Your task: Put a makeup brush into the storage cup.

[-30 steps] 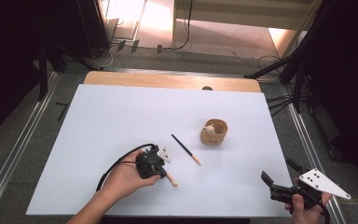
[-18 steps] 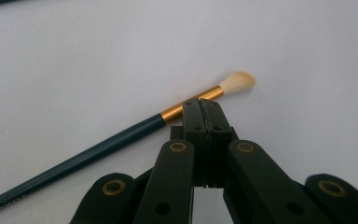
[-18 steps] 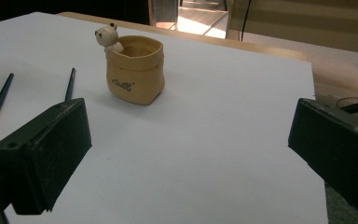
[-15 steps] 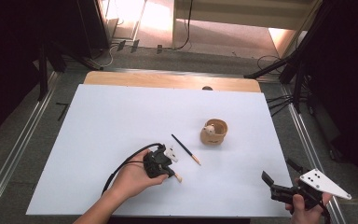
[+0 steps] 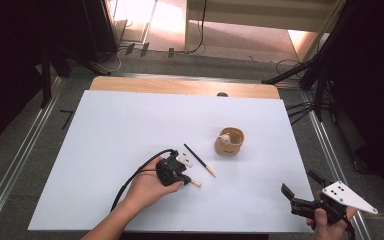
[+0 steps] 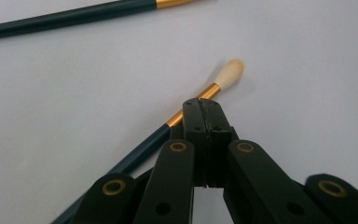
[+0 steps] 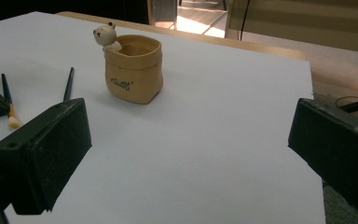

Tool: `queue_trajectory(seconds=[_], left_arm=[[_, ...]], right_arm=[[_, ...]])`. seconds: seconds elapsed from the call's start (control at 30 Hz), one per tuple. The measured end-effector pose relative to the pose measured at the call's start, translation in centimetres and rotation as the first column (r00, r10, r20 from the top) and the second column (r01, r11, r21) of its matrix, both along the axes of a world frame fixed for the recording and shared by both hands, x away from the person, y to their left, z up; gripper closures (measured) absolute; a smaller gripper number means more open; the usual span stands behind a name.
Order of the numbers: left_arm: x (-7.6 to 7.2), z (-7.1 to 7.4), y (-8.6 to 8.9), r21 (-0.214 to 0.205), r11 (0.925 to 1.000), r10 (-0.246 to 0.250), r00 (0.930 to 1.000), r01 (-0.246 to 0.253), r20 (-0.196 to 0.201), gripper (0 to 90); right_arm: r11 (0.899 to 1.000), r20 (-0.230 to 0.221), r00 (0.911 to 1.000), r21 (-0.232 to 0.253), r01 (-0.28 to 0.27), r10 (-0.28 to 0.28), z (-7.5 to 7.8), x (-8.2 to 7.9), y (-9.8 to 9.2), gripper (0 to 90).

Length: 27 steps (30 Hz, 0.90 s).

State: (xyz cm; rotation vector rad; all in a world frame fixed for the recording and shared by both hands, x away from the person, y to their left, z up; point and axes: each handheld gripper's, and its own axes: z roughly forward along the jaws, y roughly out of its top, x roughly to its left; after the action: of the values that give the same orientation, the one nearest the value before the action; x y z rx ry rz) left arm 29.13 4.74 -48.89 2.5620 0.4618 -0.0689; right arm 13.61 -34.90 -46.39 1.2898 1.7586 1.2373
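Observation:
My left gripper points down at the white sheet, shut on the gold ferrule of a dark-handled paintbrush; its pale bristle tip pokes out past the jaws. A second dark brush lies flat just beyond it. A tan cup-shaped holder with a small bear figure stands upright right of the brushes. At the table's near right corner my right gripper is open and holds nothing, facing the holder from a distance.
A white sheet covers the table, with a wooden strip at the far edge. The left gripper's cable loops beside the hand. Stands and cables sit on the floor beyond the table's right side.
The left hand and its gripper have shifted a little to the right, toward the second brush, and the brush tip has moved along with them. The right gripper has stayed put.

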Motion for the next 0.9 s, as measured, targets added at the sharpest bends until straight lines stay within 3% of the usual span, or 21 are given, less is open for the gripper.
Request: queue_trajectory(seconds=[0.53, 0.9], left_arm=[[0.9, -0.2, -0.1, -0.029, 0.9984, 0.05, 0.9986, -0.049, 0.017, 90.0], [1.6, -0.4, -0.1, -0.052, 0.9925, 0.112, 0.9935, -0.11, 0.022, 90.0]], right_arm=[[1.0, 0.0, 1.0, 0.0, -0.001, 0.001, 0.0, 0.0, 0.0, 0.0], [1.0, -0.003, 1.0, 0.002, -0.001, 0.001, -0.1, 0.0, 0.0, 0.0]])
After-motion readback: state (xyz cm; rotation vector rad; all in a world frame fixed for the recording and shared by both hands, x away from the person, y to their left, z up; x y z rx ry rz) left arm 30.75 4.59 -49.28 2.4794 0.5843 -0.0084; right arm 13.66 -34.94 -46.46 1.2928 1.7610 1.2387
